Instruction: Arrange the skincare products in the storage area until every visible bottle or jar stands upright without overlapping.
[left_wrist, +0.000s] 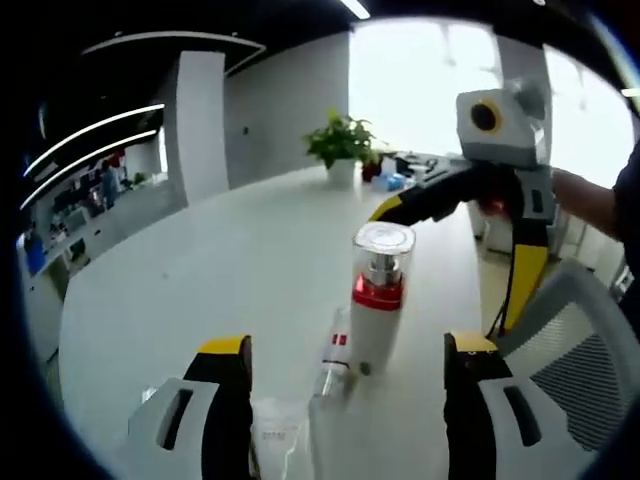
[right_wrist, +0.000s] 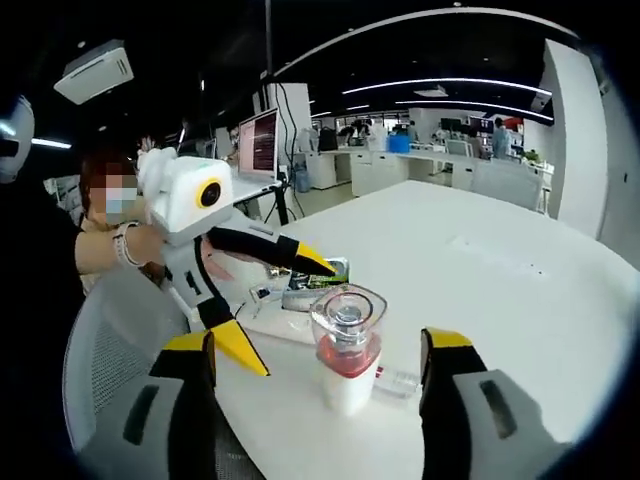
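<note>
Bottle (left_wrist: 378, 300) upright on table (left_wrist: 230, 260), clear vial (left_wrist: 333, 365) lying beside; L gripper (left_wrist: 345, 400) & R gripper (right_wrist: 320, 375) jaws spread, empty.

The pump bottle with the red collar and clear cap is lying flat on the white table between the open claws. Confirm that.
Not lying flat: the pump bottle stands upright on the white table, as the left gripper view shows. It is between the open jaws of the left claw and of the right claw.

pump bottle (left_wrist: 379, 300) upright on table (left_wrist: 230, 260), small bottle (left_wrist: 334, 365) lying beside its base
</note>
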